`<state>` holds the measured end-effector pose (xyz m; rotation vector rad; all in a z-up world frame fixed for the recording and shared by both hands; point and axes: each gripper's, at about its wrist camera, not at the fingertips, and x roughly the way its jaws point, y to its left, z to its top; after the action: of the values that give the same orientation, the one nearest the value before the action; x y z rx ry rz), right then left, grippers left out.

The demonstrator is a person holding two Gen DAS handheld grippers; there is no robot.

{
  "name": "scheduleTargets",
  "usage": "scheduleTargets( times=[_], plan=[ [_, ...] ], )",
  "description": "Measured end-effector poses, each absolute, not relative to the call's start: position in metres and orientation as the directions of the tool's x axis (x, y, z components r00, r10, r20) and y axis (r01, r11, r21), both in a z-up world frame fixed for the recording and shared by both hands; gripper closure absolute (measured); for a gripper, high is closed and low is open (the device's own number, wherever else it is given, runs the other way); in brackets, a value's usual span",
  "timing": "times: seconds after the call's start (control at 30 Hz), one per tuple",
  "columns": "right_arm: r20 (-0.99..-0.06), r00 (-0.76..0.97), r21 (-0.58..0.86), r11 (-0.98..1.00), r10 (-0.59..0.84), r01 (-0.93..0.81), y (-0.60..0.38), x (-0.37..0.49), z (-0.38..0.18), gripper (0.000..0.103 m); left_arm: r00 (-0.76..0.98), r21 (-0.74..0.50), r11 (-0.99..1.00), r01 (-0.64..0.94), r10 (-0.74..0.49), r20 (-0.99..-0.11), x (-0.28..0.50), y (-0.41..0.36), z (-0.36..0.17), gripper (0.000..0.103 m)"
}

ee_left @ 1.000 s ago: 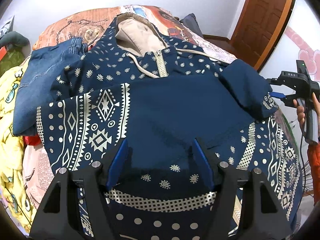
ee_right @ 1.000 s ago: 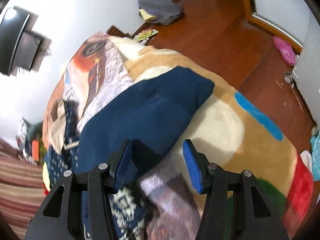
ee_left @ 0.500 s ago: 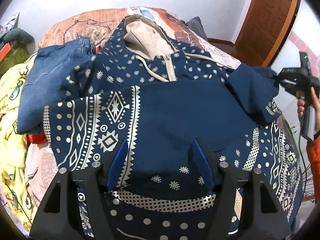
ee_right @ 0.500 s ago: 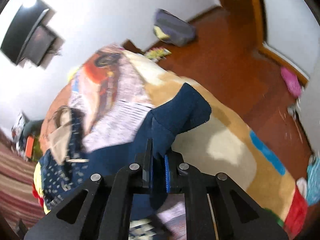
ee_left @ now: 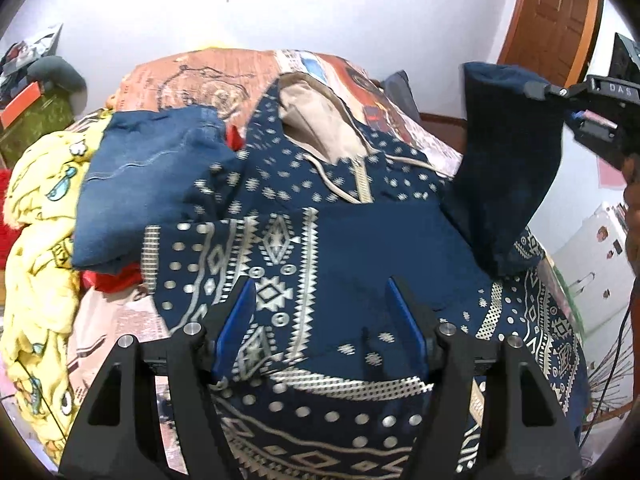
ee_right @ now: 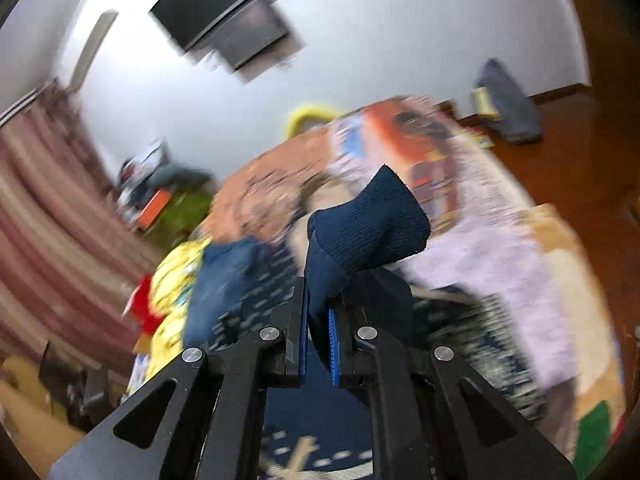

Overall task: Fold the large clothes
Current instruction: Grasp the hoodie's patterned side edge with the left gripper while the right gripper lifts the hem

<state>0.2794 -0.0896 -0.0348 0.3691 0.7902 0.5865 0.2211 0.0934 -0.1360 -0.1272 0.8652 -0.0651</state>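
A navy hoodie (ee_left: 360, 240) with cream patterns and a beige hood lies face up on the bed. My left gripper (ee_left: 318, 320) is open and empty, hovering over the hoodie's lower front. My right gripper (ee_right: 319, 316) is shut on the navy sleeve cuff (ee_right: 368, 220) and holds it raised. In the left wrist view the lifted sleeve (ee_left: 508, 152) hangs from the right gripper (ee_left: 576, 114) at the right, above the hoodie's body.
Folded blue jeans (ee_left: 148, 184) lie on the hoodie's left shoulder. A yellow printed cloth (ee_left: 36, 240) and a red item (ee_left: 116, 280) lie at the bed's left. A wooden door (ee_left: 556, 12) stands at the back right. A dark bag (ee_right: 508, 108) sits on the floor.
My right gripper closed on the sleeve cuff and lifted it up off the bed, swinging toward the hoodie's middle. My left gripper stayed open over the hoodie's front.
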Motion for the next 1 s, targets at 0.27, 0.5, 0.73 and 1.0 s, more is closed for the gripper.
scheduleTargets(
  times=[0.27,0.5,0.73,1.0],
  plan=[
    [-0.69,0.324,0.496,0.748,0.648,-0.44,0.012,0.272,-0.104,0.096,0.667,-0.163,0.983,-0.084,-0.066,-0.742,0.195,0.139,-0.131,0.037],
    [-0.81,0.129,0.458,0.755,0.572,-0.469,0.055,0.255,-0.164,0.096,0.642,-0.207,0.966,-0.154,-0.062,-0.764,0.181,0.173,-0.145,0.037],
    [-0.843,0.136,0.38,0.754,0.521,-0.536,0.047,0.238,-0.149,0.095,0.617,-0.237,0.958,-0.159,-0.091,-0.782,0.181,0.171,-0.156,0.037],
    [-0.791,0.406,0.204,0.823,0.458,-0.53,-0.012,0.24,-0.098,0.057,0.62,-0.201,0.978,-0.056,-0.124,-0.775,0.208,0.129,-0.142,0.037]
  ],
)
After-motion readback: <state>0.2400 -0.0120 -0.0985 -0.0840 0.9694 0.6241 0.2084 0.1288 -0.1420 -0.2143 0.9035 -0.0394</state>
